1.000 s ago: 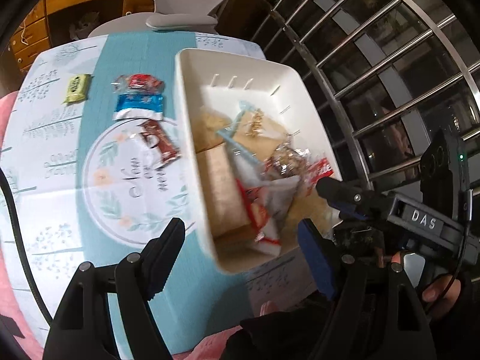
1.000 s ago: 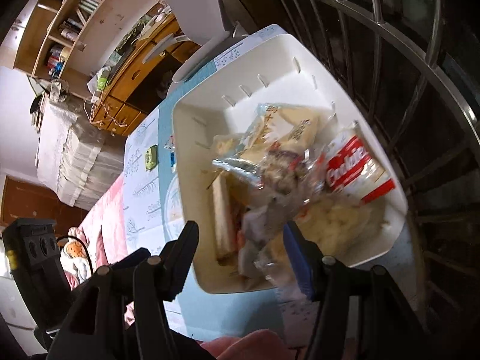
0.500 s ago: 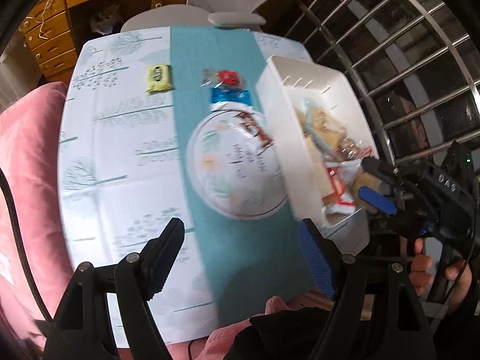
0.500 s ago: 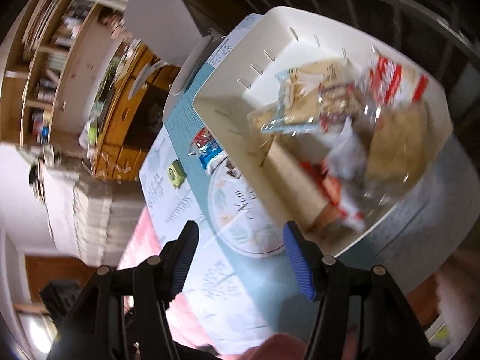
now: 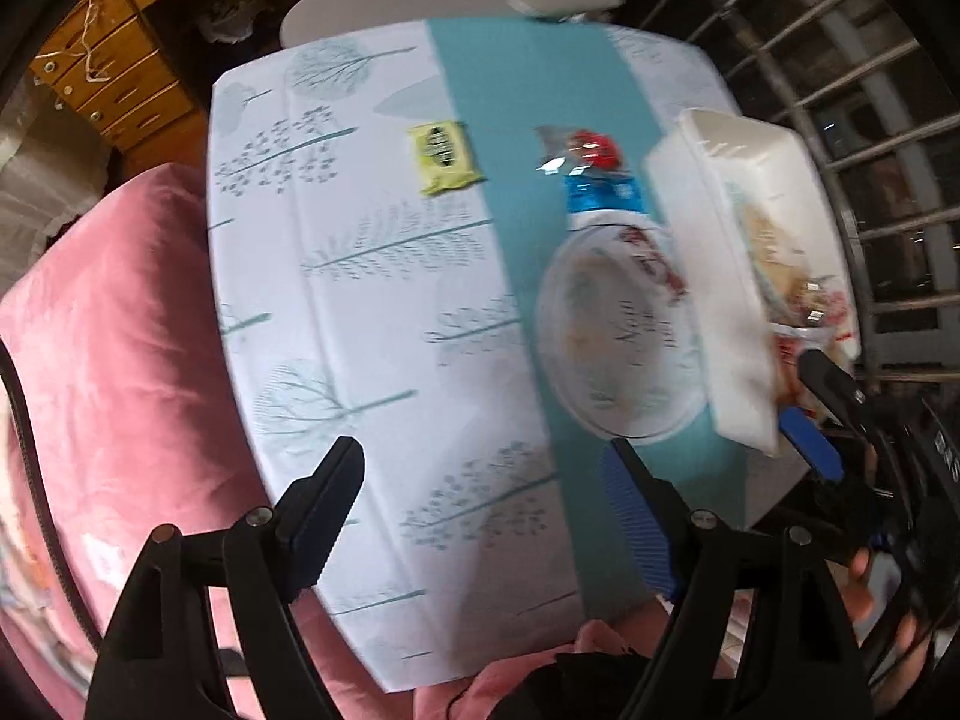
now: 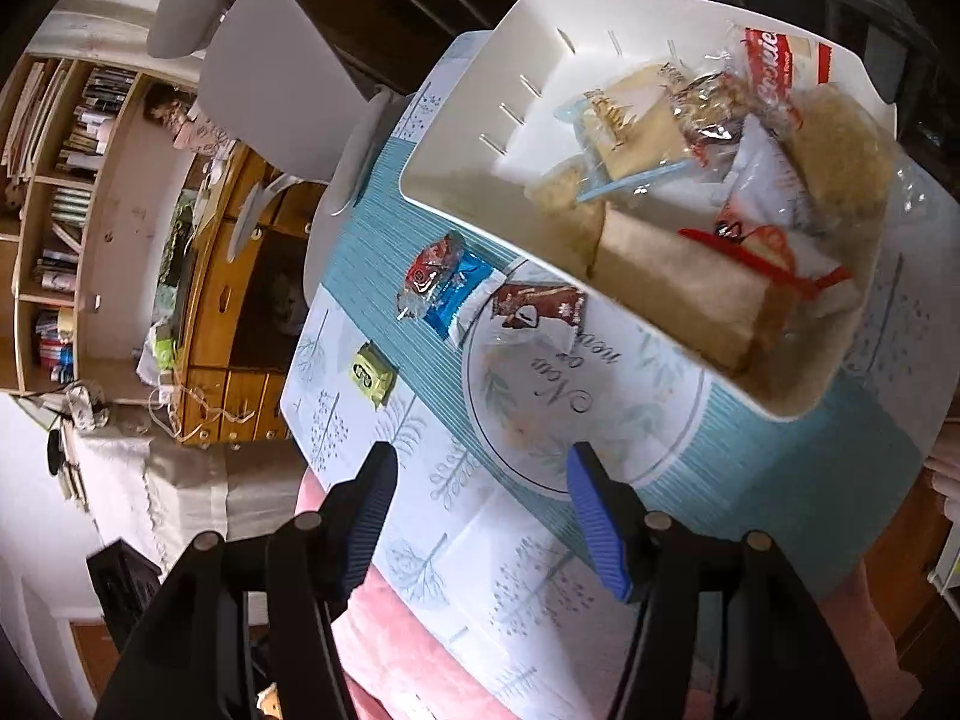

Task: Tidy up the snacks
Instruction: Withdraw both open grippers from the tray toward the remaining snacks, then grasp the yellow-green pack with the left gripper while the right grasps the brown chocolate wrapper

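Observation:
A white bin [image 6: 456, 138] full of wrapped snacks stands at the table's right side; it also shows in the left wrist view [image 5: 714, 276]. On the cloth beside it lie a yellow packet [image 5: 443, 157] [image 6: 373, 373], a red packet [image 5: 585, 147] [image 6: 429, 270], a blue packet [image 5: 603, 195] [image 6: 459, 294] and a brown packet [image 6: 537, 306] [image 5: 651, 258]. My left gripper [image 5: 483, 516] is open and empty over the table's near edge. My right gripper [image 6: 480, 516] is open and empty, short of the loose packets; it also shows in the left wrist view [image 5: 822, 414] by the bin's near corner.
A white and teal tablecloth [image 5: 372, 276] with a round print [image 6: 564, 396] covers the table. A pink cushion [image 5: 114, 330] lies to the left. A grey chair [image 6: 282, 90] stands at the far end. Metal window bars [image 5: 852, 96] run along the right. Wooden drawers [image 5: 114, 78] and shelves [image 6: 66, 192] stand behind.
Both grippers have pulled back from the bin toward the table's near edge, so more of the cloth and the loose packets show. Both stay open and empty.

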The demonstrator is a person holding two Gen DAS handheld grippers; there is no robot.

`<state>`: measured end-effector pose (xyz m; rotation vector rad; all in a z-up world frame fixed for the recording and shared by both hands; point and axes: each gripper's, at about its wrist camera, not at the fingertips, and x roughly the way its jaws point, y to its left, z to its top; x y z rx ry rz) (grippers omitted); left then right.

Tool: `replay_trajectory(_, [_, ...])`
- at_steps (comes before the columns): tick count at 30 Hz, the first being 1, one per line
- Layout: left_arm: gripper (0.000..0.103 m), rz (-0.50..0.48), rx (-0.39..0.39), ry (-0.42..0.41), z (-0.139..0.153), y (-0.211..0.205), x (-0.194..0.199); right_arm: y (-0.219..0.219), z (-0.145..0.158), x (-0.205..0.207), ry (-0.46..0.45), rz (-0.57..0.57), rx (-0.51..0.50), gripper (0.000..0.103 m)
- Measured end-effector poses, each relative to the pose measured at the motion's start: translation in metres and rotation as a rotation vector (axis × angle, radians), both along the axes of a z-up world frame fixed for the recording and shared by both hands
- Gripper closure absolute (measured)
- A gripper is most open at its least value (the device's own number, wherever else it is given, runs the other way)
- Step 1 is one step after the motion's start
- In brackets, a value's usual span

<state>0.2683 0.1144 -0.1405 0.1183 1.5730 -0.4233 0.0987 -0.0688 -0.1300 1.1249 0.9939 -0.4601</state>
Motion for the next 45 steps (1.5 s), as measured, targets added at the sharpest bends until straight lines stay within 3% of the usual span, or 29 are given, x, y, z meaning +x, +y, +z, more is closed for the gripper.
replay_trajectory(6, [0.023, 0.009, 0.035, 0.006, -0.015, -0.009, 0.041, 0.021, -0.014, 0.016, 0.012, -0.071, -0.100, 0.044])
replay_trajectory(10, [0.023, 0.059, 0.009, 0.011, -0.029, -0.016, 0.065, 0.035, -0.030, 0.023, 0.018, -0.113, -0.182, 0.044])
replay_trajectory(17, [0.023, 0.138, -0.015, -0.093, -0.057, -0.029, 0.100, 0.045, -0.072, 0.047, 0.076, -0.153, -0.379, 0.044])
replay_trajectory(21, [0.023, 0.193, -0.028, -0.139, -0.077, -0.030, 0.118, 0.045, -0.091, 0.058, 0.061, -0.156, -0.435, 0.044])
replay_trajectory(28, [0.023, 0.213, -0.061, -0.152, -0.111, -0.037, 0.137, 0.040, -0.119, 0.079, 0.112, -0.143, -0.486, 0.044])
replay_trajectory(33, [0.024, 0.228, -0.039, -0.143, -0.132, -0.044, 0.149, 0.034, -0.129, 0.084, 0.134, -0.145, -0.530, 0.044])
replay_trajectory(45, [0.048, 0.183, 0.005, -0.179, -0.150, -0.065, 0.155, 0.027, -0.135, 0.099, 0.182, -0.112, -0.644, 0.039])
